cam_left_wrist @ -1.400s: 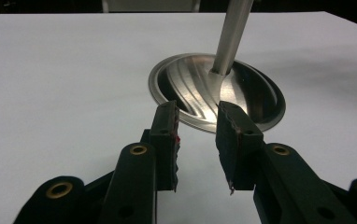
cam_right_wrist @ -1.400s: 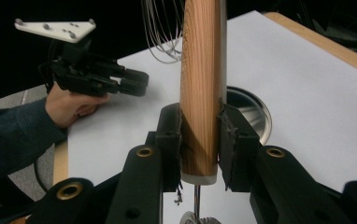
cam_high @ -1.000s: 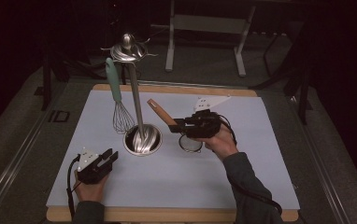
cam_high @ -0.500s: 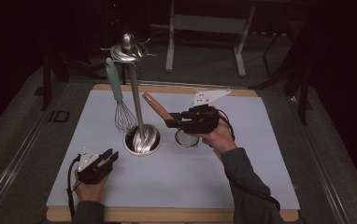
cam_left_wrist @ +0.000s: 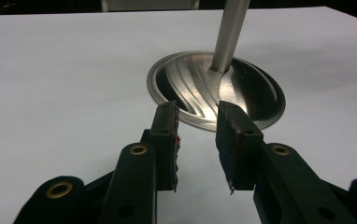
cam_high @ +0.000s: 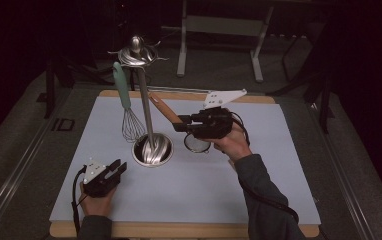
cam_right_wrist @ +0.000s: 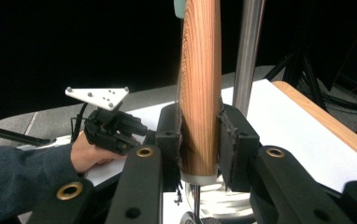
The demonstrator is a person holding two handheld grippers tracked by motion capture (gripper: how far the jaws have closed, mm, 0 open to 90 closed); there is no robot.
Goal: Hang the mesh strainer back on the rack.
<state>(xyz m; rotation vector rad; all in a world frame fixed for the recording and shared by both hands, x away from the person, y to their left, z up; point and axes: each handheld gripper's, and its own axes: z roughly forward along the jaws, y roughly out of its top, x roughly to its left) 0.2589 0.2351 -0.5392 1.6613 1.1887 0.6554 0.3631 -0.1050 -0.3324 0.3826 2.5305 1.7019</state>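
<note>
A steel utensil stand [cam_high: 152, 150] with a round base, an upright pole and hooks on top stands left of centre on the white mat. From it hangs a whisk [cam_high: 129, 122] with a teal handle. My right gripper [cam_high: 180, 124] is shut on the wooden handle [cam_high: 165, 109] of a small strainer [cam_high: 197, 143], held above the mat just right of the pole. In the right gripper view the wooden handle [cam_right_wrist: 200, 70] stands upright between the jaws, beside the pole [cam_right_wrist: 250, 51]. My left gripper [cam_high: 116, 167] rests open at the front left, pointing at the stand's base [cam_left_wrist: 242, 88].
The white mat [cam_high: 259, 200] lies on a wooden board whose edge [cam_high: 179, 230] shows at front and back. A metal frame [cam_high: 219, 30] stands on the dark floor beyond the table. Open mat lies at the front and right.
My right gripper has carried the strainer up and slightly left, bringing the wooden handle's tip closer to the stand's pole. The left gripper has stayed put.
</note>
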